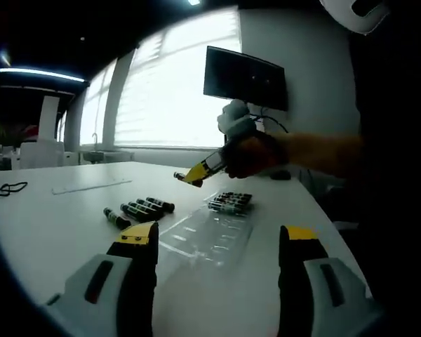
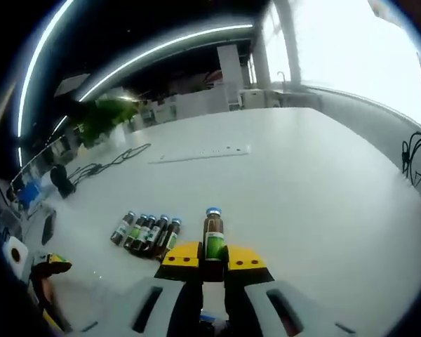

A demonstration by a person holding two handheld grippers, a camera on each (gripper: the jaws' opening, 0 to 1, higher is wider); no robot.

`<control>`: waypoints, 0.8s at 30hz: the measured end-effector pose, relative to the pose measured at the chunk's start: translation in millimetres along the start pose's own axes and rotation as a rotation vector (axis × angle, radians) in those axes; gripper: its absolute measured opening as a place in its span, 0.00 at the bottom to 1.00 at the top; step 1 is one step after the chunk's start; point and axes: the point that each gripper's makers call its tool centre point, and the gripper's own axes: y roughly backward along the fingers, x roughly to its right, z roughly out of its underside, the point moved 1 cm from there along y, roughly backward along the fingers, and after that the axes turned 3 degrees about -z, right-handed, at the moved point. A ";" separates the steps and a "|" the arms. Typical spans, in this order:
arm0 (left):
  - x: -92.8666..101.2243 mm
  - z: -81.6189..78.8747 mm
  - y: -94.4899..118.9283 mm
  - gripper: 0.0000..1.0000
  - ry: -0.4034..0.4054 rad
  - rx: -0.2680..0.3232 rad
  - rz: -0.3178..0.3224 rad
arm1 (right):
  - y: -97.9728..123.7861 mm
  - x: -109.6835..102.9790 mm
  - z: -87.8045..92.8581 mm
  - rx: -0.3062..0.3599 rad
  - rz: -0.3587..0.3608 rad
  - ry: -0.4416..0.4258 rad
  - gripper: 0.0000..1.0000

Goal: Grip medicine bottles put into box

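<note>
white table [image 2: 323,175] lying under bright windows. right gripper [image 2: 212,264] clamping one medicine bottle [image 2: 212,239]; left gripper [image 1: 217,242] gaping above clear box [image 1: 209,235] near table edge. risking bottle slipping, toppling packed bottles [image 1: 230,202].

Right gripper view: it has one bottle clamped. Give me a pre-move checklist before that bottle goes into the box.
1. Bottle held between the right gripper jaws, upright: ok.
2. Blue cap on held bottle: ok.
3. Clear plastic box lying open on the table: ok.
4. Free slot in the box: cannot tell; some bottles sit at its far end.
5. Left gripper open, holding nothing: ok.
6. Loose bottles lying in a row beside the box: ok.
</note>
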 end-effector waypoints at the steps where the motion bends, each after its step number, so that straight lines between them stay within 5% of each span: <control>1: -0.6 -0.4 0.1 0.62 0.002 0.002 -0.001 | 3.1 3.0 -2.0 0.013 0.005 -0.001 0.07; 8: -3.0 -3.7 -0.1 0.62 0.001 0.022 0.004 | 22.7 21.4 0.4 0.042 0.035 0.002 0.07; 24: -6.7 -4.0 2.6 0.62 -0.006 0.021 -0.010 | 61.4 21.9 12.6 0.072 0.037 0.004 0.07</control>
